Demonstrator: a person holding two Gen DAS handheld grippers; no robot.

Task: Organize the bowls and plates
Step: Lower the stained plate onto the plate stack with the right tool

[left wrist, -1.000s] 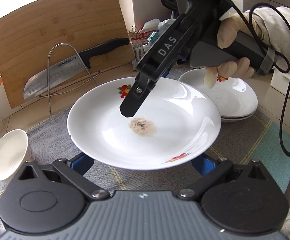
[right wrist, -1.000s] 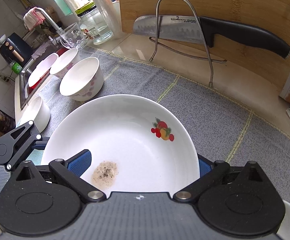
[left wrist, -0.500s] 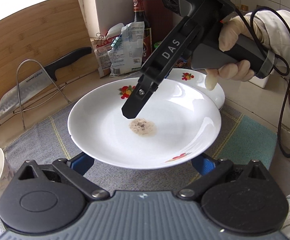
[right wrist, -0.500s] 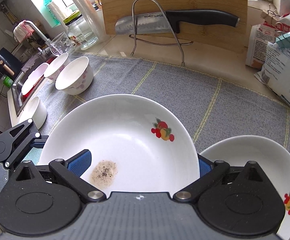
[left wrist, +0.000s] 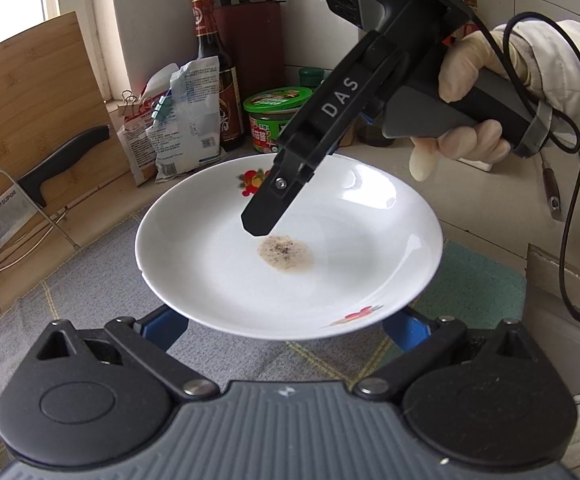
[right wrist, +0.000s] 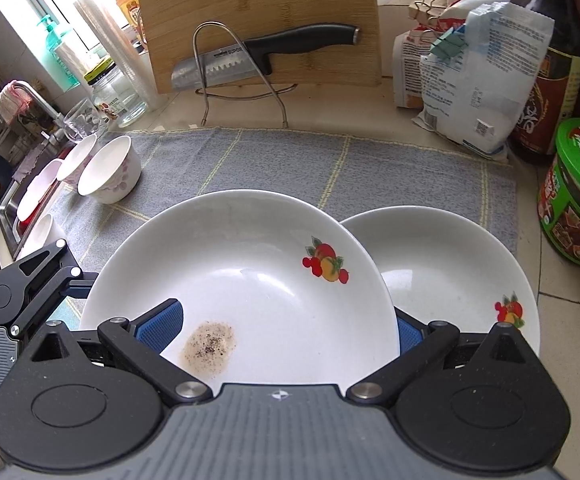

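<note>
The right gripper [right wrist: 285, 320] is clamping the near rim of the white plate [right wrist: 257, 280]. One blue pad is lying on the plate's inner face and the other finger is tucked beneath it. The left gripper [left wrist: 285, 328] is waiting with its fingers spread wide under the opposite rim. Whether they are touching the underside I cannot tell.

The plate is hanging roughly level just above the grey cloth [right wrist: 290, 160]. Being round, it is offering no long axis to line up. It is carrying a brownish speckled patch of residue [right wrist: 208, 346] near the clamped edge.

Just to the right of the right gripper, a second plate [right wrist: 450, 276] with the same fruit print is sitting empty. The held plate is overlapping its left rim, so stacking is probably calling for a short shift rightward, and the right hand is nearer. Well off to the left, several bowls [right wrist: 109, 176] are standing empty.
</note>
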